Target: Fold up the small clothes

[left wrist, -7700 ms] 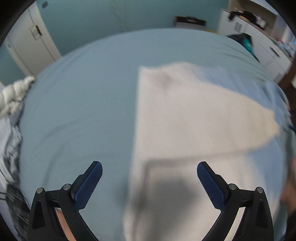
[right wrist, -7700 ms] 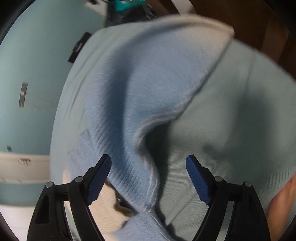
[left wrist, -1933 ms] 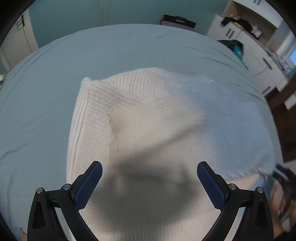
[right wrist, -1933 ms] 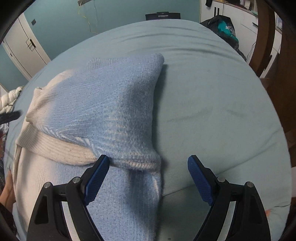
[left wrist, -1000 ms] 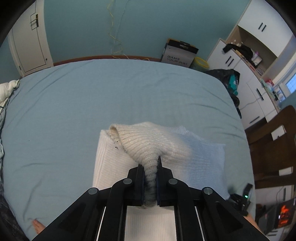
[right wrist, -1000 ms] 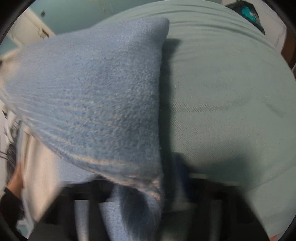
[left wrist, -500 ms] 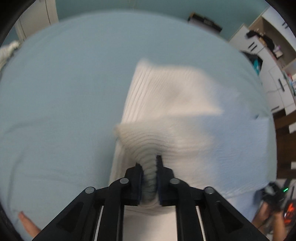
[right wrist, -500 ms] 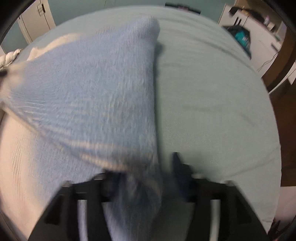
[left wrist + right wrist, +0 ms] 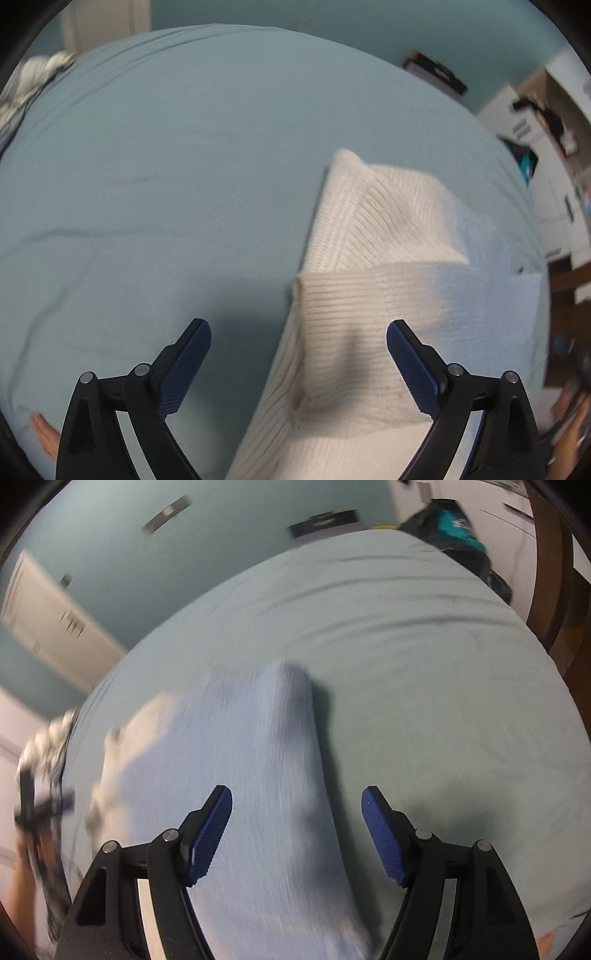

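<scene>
A knitted sweater, cream on its left and pale blue on its right, lies folded on the blue bed sheet (image 9: 147, 177). In the left wrist view the sweater (image 9: 376, 266) shows a folded-over flap across its middle. My left gripper (image 9: 298, 363) hovers over its left edge, jaws opening wide, nothing pinched between the pads. In the right wrist view the sweater's blue side (image 9: 258, 775) is motion-blurred and runs down under my right gripper (image 9: 296, 832), whose jaws are opening and stand clear of the cloth.
White cupboards (image 9: 546, 155) and a dark bag (image 9: 458, 528) stand beyond the bed's far right. A wooden bed frame (image 9: 550, 572) borders the right side. Crumpled fabric (image 9: 33, 77) lies at the far left. A dark box (image 9: 436, 74) sits by the teal wall.
Both grippers have let go of the sweater and spread their jaws. The left one came down with the cream flap, which now lies flat. The right one lifted and pulled away.
</scene>
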{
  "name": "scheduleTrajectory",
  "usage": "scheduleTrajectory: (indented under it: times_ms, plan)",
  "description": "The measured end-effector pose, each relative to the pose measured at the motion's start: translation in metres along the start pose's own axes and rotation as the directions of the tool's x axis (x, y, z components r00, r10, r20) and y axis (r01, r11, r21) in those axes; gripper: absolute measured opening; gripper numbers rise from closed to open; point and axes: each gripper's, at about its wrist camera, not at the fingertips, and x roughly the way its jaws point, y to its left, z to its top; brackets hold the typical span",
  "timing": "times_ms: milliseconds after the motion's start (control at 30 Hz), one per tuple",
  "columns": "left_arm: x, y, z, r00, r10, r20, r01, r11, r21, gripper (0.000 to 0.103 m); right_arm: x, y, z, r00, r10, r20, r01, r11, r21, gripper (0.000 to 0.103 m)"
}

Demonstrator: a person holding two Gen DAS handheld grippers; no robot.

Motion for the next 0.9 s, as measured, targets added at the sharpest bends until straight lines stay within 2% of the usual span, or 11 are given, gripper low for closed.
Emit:
scheduleTrajectory:
  times_ms: [33,133,267,300,333,467,500,567,667,800,900]
  plan:
    - [0.01,-0.009,-0.001,1.0,0.025,-0.013,-0.024,0.998,0.051,0.097,0.011,-0.015,0.009,1.0,-0.012,0.003,0.012,1.0,0.012,0.069]
    - [0.033,-0.03,-0.006,0.996,0.088,-0.002,-0.086,0.983,0.164,0.097,0.05,0.009,0.024,0.996,-0.084,-0.016,0.085,0.996,0.032,0.069]
    - [0.052,-0.043,-0.007,0.992,0.124,0.023,-0.126,0.966,0.225,0.097,0.098,-0.012,0.042,0.988,-0.089,-0.125,0.1,0.991,0.086,0.065]
    - [0.056,-0.045,-0.006,0.991,0.129,0.027,-0.132,0.965,0.227,0.097,0.112,0.0,0.044,0.982,-0.114,-0.153,0.126,0.989,0.074,0.033]
    - [0.056,-0.043,-0.006,0.991,0.131,0.032,-0.135,0.965,0.225,0.097,0.116,0.002,0.042,0.973,-0.143,-0.178,0.157,0.985,0.066,0.02]
    - [0.057,-0.037,-0.002,0.978,0.177,0.105,-0.194,0.965,0.177,0.097,0.094,0.009,0.05,0.98,-0.198,0.03,0.186,0.953,0.239,0.015]
    - [0.057,-0.034,-0.002,0.97,0.21,0.119,-0.227,0.96,0.163,0.099,0.094,0.021,0.049,0.968,-0.245,0.058,0.226,0.947,0.228,0.015]
    - [0.065,-0.028,-0.001,0.971,0.221,0.094,-0.233,0.963,0.133,0.101,0.118,0.04,0.048,0.949,-0.316,-0.021,0.315,0.935,0.164,0.015]
    - [0.063,-0.027,-0.001,0.972,0.217,0.086,-0.225,0.968,0.112,0.1,0.121,0.061,0.044,0.942,-0.336,-0.01,0.334,0.934,0.125,0.022]
    - [0.039,-0.041,-0.006,0.963,0.229,0.141,-0.251,0.953,0.169,0.099,0.098,0.086,0.056,0.942,-0.333,-0.035,0.335,0.937,0.103,0.059]
    - [0.019,-0.053,-0.023,0.965,0.191,0.182,-0.233,0.941,0.247,0.099,0.06,0.119,0.047,0.949,-0.315,0.024,0.315,0.949,0.01,0.065]
